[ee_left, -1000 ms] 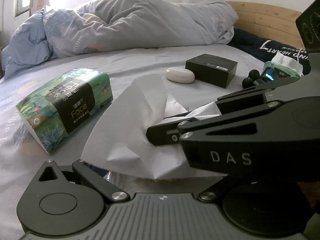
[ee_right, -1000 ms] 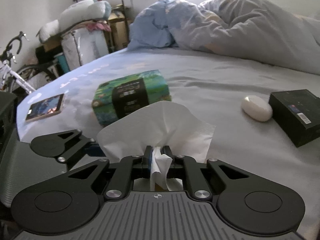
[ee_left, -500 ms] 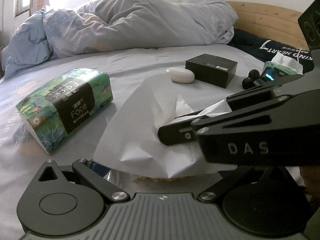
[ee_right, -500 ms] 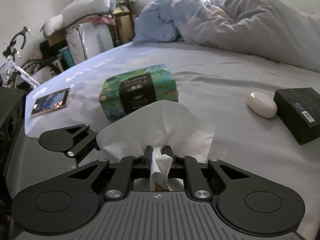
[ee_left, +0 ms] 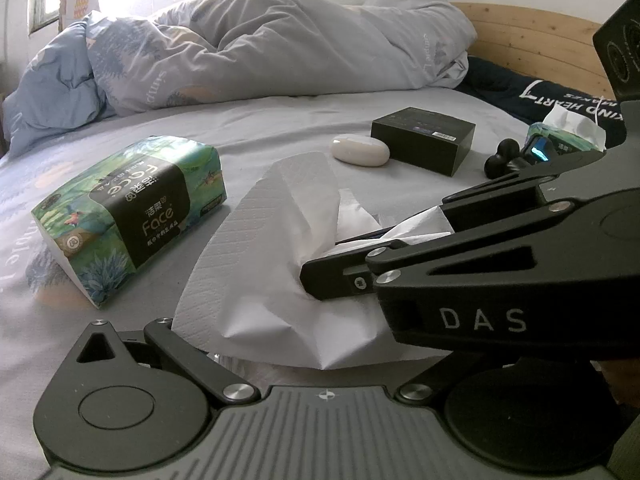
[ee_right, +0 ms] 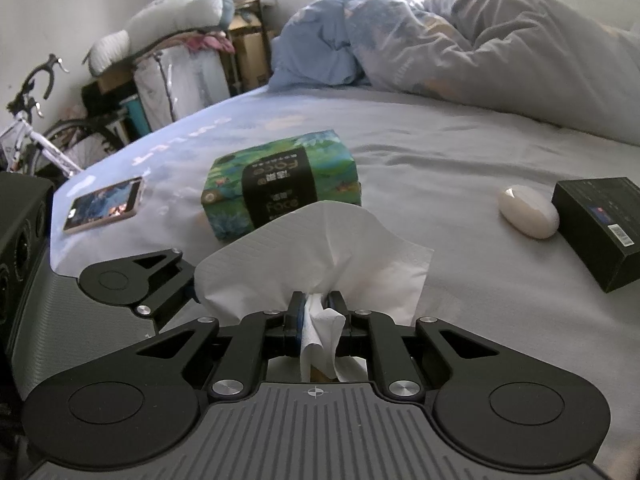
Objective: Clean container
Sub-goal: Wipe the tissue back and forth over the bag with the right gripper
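My right gripper [ee_right: 316, 304] is shut on a crumpled white tissue [ee_right: 320, 248] that fans out ahead of its fingertips. In the left wrist view that right gripper [ee_left: 320, 280] reaches in from the right, and the tissue [ee_left: 272, 264] drapes over my left gripper [ee_left: 296, 332], hiding its fingers. A sliver of clear plastic [ee_left: 228, 360], probably the container, shows under the tissue's lower edge; the rest of it is covered. The left gripper's black linkage [ee_right: 132, 280] shows beside the tissue in the right wrist view.
On the grey bed sheet [ee_left: 260, 128] lie a green tissue pack [ee_left: 132, 220], a white oval case [ee_left: 360, 150], a black box [ee_left: 424, 134] and a phone [ee_right: 104, 208]. A bunched duvet [ee_left: 280, 48] fills the back. A bicycle [ee_right: 36, 132] stands beyond the bed edge.
The right gripper with the tissue swayed slightly to the right and came back. Its grip on the tissue is the same, and the left gripper has not moved.
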Tool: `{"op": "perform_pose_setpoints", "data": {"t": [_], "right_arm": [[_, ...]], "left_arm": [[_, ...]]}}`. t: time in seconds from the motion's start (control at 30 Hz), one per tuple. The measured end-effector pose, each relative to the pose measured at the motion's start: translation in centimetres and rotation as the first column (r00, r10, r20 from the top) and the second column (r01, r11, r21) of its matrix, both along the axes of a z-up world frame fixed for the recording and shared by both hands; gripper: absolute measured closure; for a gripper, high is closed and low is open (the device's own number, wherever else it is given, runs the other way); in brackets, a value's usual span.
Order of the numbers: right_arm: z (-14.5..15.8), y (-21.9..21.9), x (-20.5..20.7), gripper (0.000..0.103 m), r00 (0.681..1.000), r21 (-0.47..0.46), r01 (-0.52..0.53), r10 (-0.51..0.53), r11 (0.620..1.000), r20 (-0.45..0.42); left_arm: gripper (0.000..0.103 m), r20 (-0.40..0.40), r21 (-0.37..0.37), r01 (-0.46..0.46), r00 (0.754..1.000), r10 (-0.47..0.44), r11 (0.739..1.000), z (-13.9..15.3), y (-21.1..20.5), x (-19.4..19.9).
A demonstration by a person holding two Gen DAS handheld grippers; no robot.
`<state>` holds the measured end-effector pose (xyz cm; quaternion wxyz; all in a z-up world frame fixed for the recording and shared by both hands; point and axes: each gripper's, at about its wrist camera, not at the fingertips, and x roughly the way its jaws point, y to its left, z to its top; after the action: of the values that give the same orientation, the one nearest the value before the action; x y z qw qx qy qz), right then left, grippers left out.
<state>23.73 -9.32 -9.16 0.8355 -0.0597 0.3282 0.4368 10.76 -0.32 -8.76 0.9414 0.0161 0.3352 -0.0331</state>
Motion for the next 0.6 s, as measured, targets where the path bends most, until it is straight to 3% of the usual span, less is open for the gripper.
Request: {"op": "perform_pose_setpoints", "data": {"t": [0.6], "right_arm": [[0.04,0.17,0.08,0.091,1.0,0.01,0.001,-0.001,1.0,0.012]], "left_arm": [[0.0,0.0,0.001,0.0,1.0,0.0,1.0,0.02,0.04,-0.01]]}}
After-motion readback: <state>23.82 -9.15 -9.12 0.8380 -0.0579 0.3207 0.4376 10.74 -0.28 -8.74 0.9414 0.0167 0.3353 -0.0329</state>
